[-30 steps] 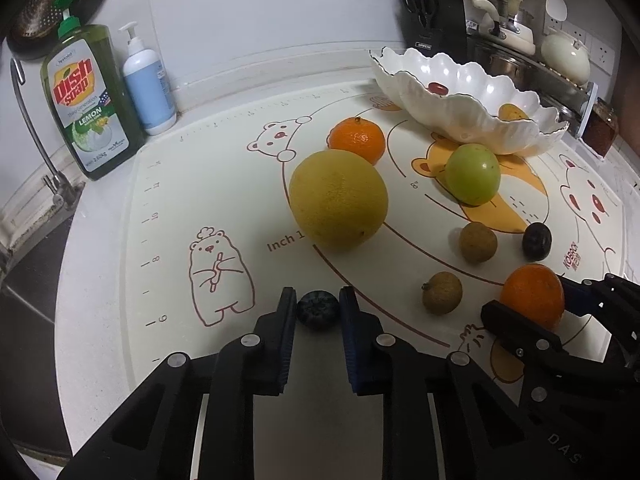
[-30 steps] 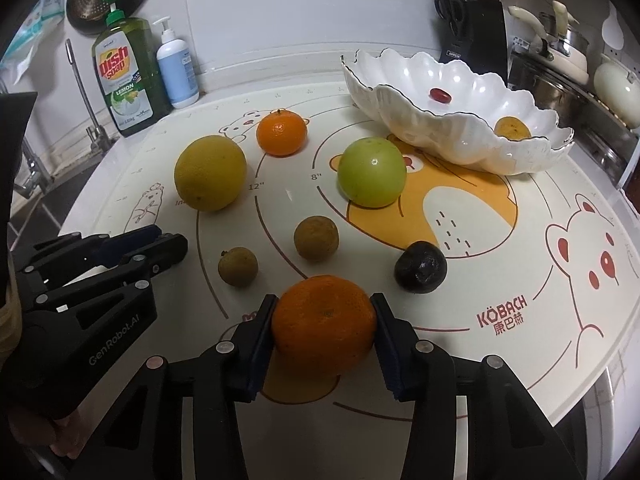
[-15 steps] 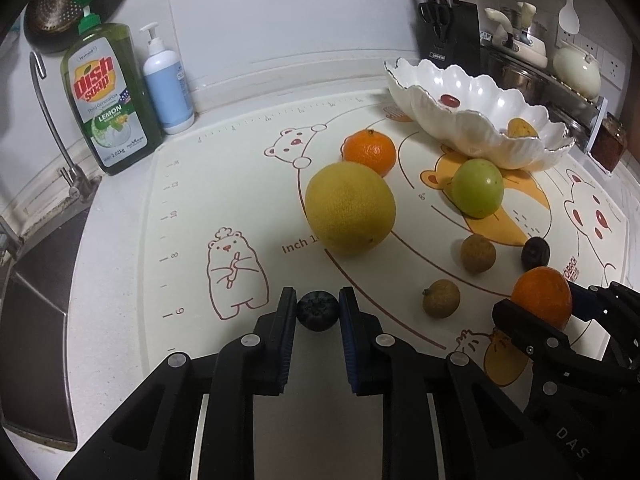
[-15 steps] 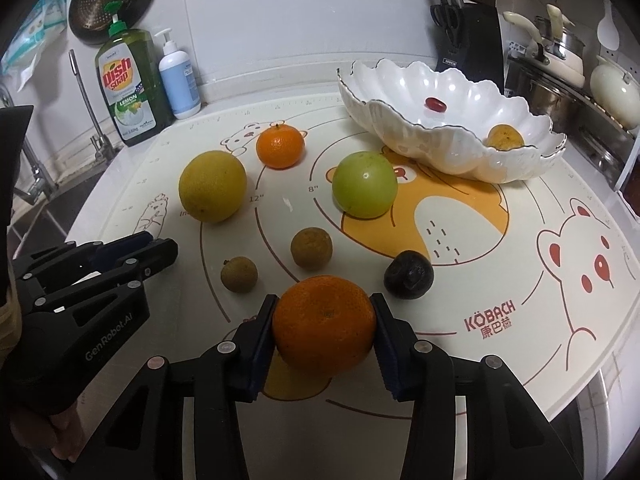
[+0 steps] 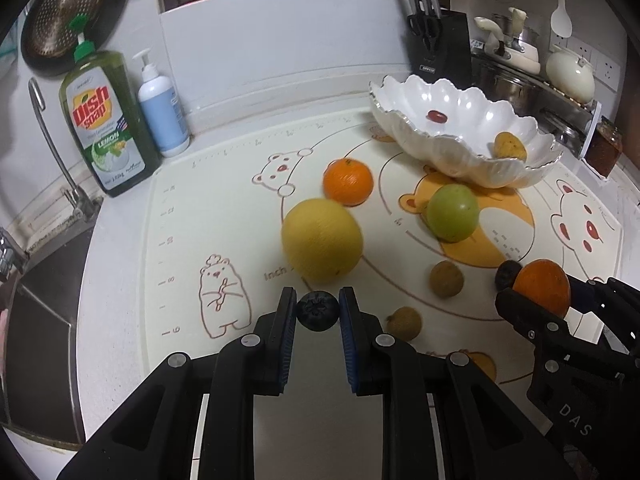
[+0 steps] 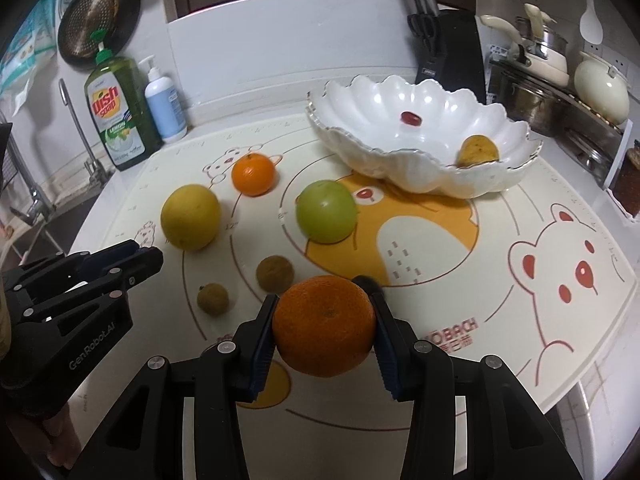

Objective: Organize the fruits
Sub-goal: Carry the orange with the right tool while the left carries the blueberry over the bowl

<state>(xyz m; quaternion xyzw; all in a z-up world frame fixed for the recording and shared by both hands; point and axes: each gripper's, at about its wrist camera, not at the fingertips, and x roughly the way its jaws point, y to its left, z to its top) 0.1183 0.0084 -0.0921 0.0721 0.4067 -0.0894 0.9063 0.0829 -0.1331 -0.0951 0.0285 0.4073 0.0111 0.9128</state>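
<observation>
Fruit's spread over a bear-print mat (image 6: 520, 216) on the table. Left tongs (image 5: 318, 312) pinched shut on a blueberry (image 5: 317, 311), held above the mat's near edge, just in front of the big yellow fruit (image 5: 322, 240). Right tongs (image 6: 325, 326) clamped on an orange (image 6: 325, 325), w/ the dark plum (image 5: 506, 274) peeking out behind it. On the mat: mandarin (image 6: 253, 174), green apple (image 6: 326, 212), two brown longans (image 6: 275, 273) (image 6: 213, 299), all apart from each other. White scalloped bowl (image 6: 384, 168) at the back right holds a red grape (image 6: 411, 118) & a small yellowish fruit (image 6: 478, 151). Dish soap (image 5: 106, 124) + pump bottle (image 5: 162, 116) stand by the wall, left.
</observation>
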